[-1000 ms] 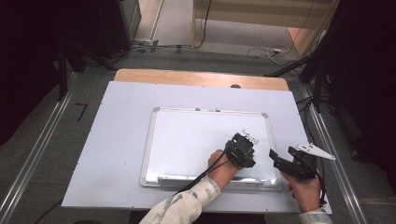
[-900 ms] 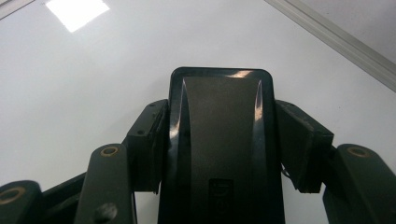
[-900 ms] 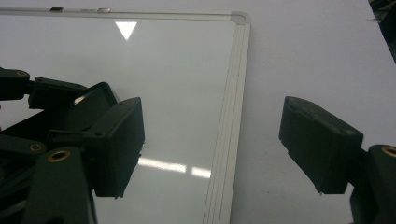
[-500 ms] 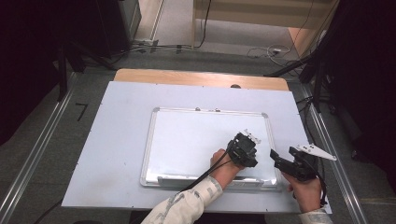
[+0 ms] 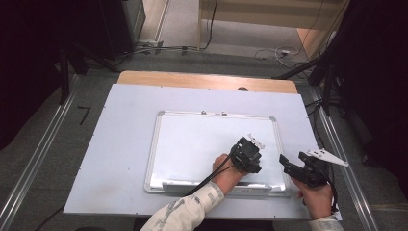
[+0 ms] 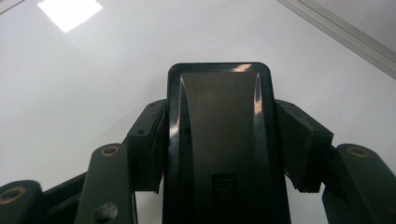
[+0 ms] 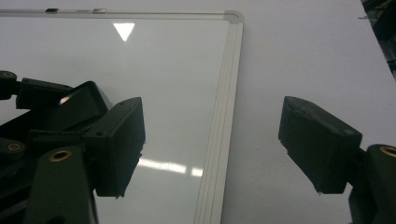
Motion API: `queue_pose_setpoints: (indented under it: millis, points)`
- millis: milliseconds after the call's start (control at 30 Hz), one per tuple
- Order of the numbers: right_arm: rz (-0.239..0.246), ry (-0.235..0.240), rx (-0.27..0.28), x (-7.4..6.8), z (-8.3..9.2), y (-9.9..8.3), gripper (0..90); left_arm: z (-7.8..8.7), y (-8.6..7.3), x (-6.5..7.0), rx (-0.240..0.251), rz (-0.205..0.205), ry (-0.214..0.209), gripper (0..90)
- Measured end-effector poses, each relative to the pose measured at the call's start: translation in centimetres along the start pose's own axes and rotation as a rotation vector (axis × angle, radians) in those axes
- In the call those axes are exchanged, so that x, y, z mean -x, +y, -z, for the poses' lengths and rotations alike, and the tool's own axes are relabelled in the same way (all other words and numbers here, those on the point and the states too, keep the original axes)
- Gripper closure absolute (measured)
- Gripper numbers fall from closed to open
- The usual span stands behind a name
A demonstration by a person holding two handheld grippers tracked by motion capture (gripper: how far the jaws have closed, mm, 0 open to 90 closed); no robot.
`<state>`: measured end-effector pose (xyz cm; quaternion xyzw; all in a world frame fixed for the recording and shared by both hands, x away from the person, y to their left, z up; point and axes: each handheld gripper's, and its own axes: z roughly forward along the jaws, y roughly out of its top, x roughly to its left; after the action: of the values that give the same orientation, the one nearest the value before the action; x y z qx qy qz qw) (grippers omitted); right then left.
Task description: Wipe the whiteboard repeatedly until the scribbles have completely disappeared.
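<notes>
Forearm reaching diagonally from the bottom edge, the left hand-held gripper (image 5: pixel 248 153) points down onto the right half of the whiteboard (image 5: pixel 192 144) on the bench (image 5: pixel 120 144), its jaws clamped on a black eraser (image 6: pixel 219 140). The right hand-held gripper (image 5: pixel 294 167) hangs level just beside the board's right frame, jaws wide apart and holding nothing.

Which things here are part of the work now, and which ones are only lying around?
In use:
- black eraser, clamped in left gripper
- whiteboard beneath it

Not in use:
- right gripper, open, empty
- table
- floor cables
</notes>
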<state>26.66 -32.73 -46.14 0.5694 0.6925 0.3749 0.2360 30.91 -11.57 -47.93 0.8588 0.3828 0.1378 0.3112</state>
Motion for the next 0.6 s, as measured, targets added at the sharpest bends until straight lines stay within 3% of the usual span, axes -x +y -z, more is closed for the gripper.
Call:
queue_pose_setpoints:
  millis: [600]
  points:
    - [-0.002, -0.001, -0.003, 0.0, 0.0, 0.0, 21.7, 1.3, -1.7, -2.0, -0.002, 0.008, 0.001, 40.7]
